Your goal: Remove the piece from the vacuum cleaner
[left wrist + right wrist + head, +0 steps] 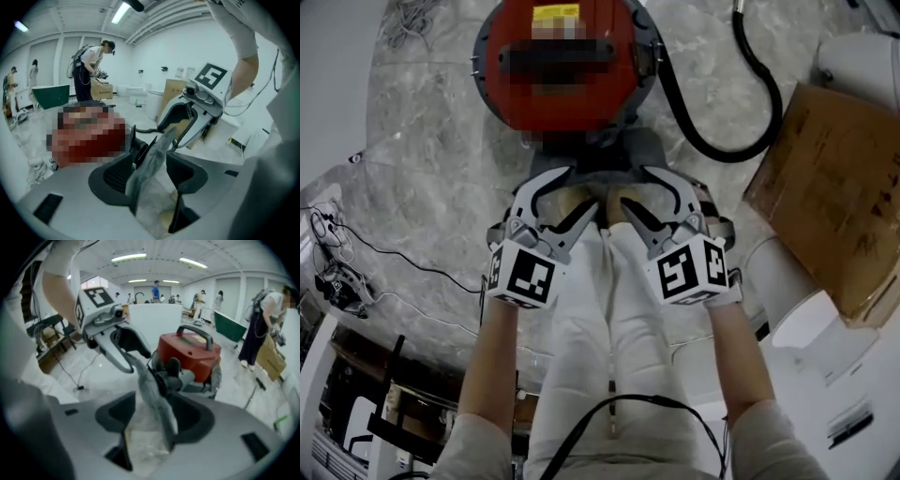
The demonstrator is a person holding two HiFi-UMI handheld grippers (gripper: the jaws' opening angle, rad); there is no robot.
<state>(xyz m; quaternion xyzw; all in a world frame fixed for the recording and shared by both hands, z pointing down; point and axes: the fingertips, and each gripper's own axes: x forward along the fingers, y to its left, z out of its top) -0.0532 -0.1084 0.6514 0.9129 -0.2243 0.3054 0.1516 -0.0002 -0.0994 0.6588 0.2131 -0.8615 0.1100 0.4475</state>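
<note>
Marble floor; vacuum at far side. Left gripper and right gripper gape wide, gripping nothing. A grey piece stands between their jaws. Risk: an off-centre closure would let it slip.

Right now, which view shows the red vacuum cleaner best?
The right gripper view. There the red vacuum cleaner appears unblurred from the side, with its black handle on top. The head view looks down on its top only, partly under a mosaic patch. In the left gripper view a mosaic covers nearly all of it.
</note>
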